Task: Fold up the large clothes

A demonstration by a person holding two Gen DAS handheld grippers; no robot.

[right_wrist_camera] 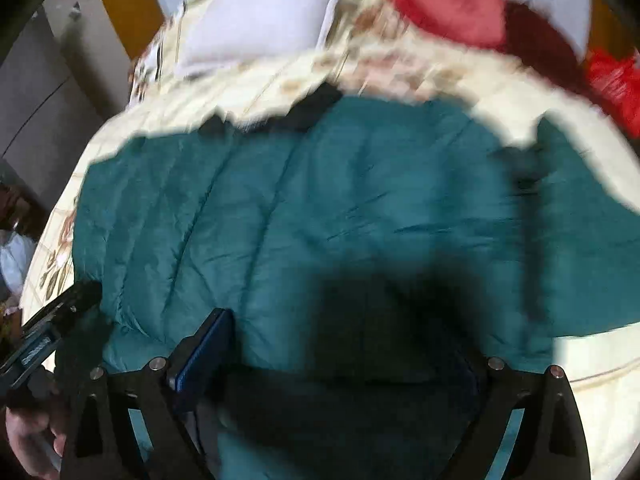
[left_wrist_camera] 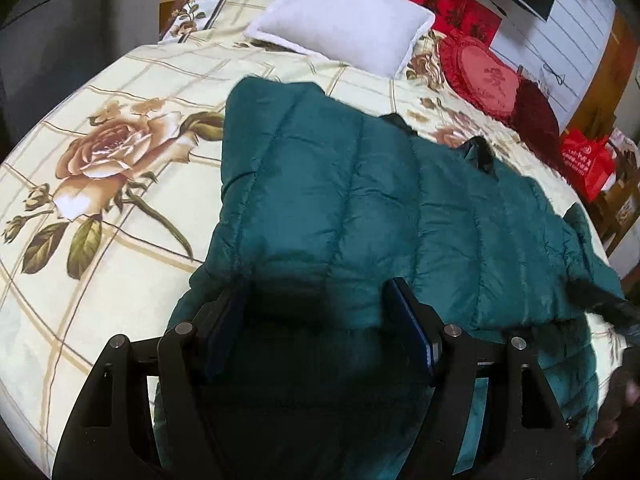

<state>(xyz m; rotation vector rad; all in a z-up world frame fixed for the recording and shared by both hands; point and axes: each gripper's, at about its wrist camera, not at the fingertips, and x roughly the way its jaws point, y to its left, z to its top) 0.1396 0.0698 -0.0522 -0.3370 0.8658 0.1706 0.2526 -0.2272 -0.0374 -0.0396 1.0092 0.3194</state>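
The green quilted jacket [left_wrist_camera: 352, 184] lies across the bed [left_wrist_camera: 120, 264], on a floral bedspread, well short of the white pillow [left_wrist_camera: 344, 16] and the red heart cushion [left_wrist_camera: 484, 76] at the head end. Part of the garment appears doubled over: in the left wrist view a padded upper layer ends in a free edge just ahead of the fingers, with more green fabric beneath it, which suggests at least one fold is made. The jacket is still long and spread wide across the bed, so, as a judgement, the task is at an early-to-middle stage; further folds and a final squaring remain. The left hand-held gripper [left_wrist_camera: 320, 312] stands wide, its jaws straddling the padded fabric; whether the pads press on it cannot be told. The right hand-held gripper [right_wrist_camera: 344, 344] also stands wide over the jacket, but that view is blurred and shadowed, so a grip cannot be confirmed. Dark trim [left_wrist_camera: 480, 152] shows at the far edge.
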